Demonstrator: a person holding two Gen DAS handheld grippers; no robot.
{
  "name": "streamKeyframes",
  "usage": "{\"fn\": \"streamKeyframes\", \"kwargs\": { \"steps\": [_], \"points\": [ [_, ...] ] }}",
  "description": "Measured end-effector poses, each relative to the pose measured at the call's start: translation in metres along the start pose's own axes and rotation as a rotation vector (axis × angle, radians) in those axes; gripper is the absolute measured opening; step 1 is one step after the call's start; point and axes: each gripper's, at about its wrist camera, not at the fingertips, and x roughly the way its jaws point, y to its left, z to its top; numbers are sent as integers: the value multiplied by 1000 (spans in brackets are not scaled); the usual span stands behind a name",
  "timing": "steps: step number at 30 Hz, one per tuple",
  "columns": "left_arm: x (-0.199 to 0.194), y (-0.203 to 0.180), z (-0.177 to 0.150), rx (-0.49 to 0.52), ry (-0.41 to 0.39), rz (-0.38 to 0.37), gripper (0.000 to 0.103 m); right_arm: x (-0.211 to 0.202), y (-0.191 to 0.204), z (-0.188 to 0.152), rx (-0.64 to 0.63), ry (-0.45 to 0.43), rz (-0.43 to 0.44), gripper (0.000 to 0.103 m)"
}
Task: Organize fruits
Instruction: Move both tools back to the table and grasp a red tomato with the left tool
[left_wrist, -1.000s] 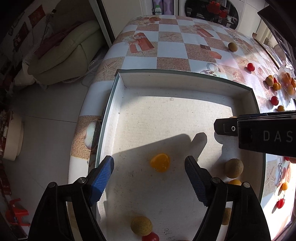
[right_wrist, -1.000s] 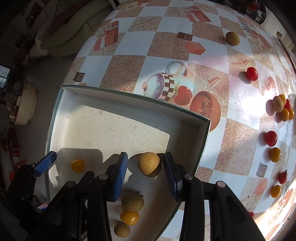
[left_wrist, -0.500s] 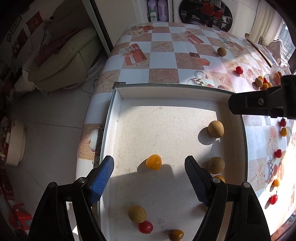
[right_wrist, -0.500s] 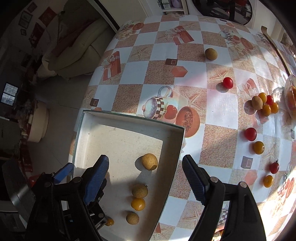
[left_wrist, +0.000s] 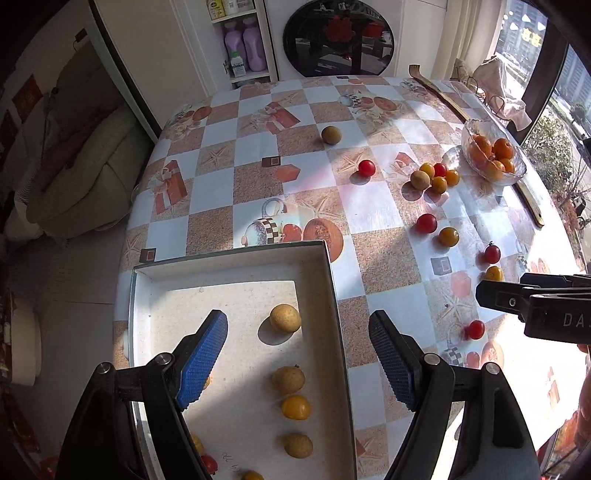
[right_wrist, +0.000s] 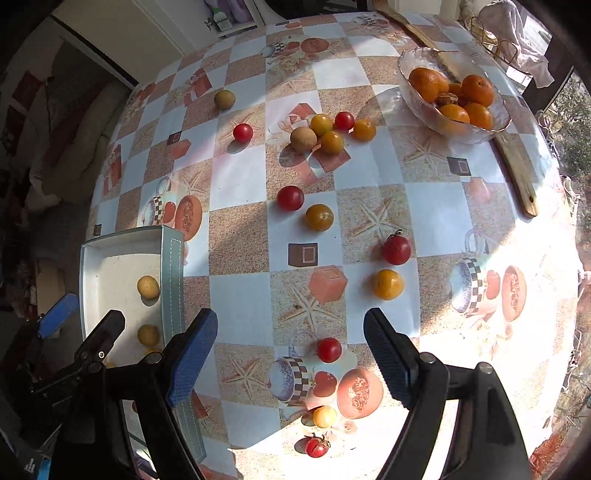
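Note:
A white tray (left_wrist: 328, 266) sits at the table's near-left corner; it also shows in the right wrist view (right_wrist: 171, 258). It holds several fruits, among them a tan longan (left_wrist: 284, 318) and a yellow tomato (left_wrist: 295, 407). My left gripper (left_wrist: 297, 354) is open and empty above the tray's right side. My right gripper (right_wrist: 290, 354) is open and empty above the table, right of the tray, with a red tomato (right_wrist: 329, 349) between its fingers' line of sight. Loose red and yellow tomatoes and longans (right_wrist: 303, 139) lie scattered on the tablecloth.
A glass bowl (right_wrist: 452, 125) of oranges stands at the far right, beside a long wooden stick (right_wrist: 517, 173). A lone longan (left_wrist: 330, 134) lies at the far middle. The table edge drops off to the left, with a sofa (left_wrist: 85, 184) beyond.
Both grippers have risen and pulled back to the right. The right gripper let go of a longan in the tray, opened, and moved out over the table.

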Motion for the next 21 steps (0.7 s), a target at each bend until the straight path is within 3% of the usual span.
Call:
{"fn": "streamKeyframes", "kwargs": {
  "steps": [10,17,19,21],
  "points": [
    [47,-73,37,79,60,-44,80,-2,-62,2,71,4,-63,84],
    [82,-92,53,103,82,-62,79,7,-69,13,53,6,-81,84],
    [92,-94,54,109,98,-66,70,10,-69,18,35,1,-89,80],
    [100,-94,55,108,104,-67,70,13,-69,23,20,-2,-90,70]
  ]
}}
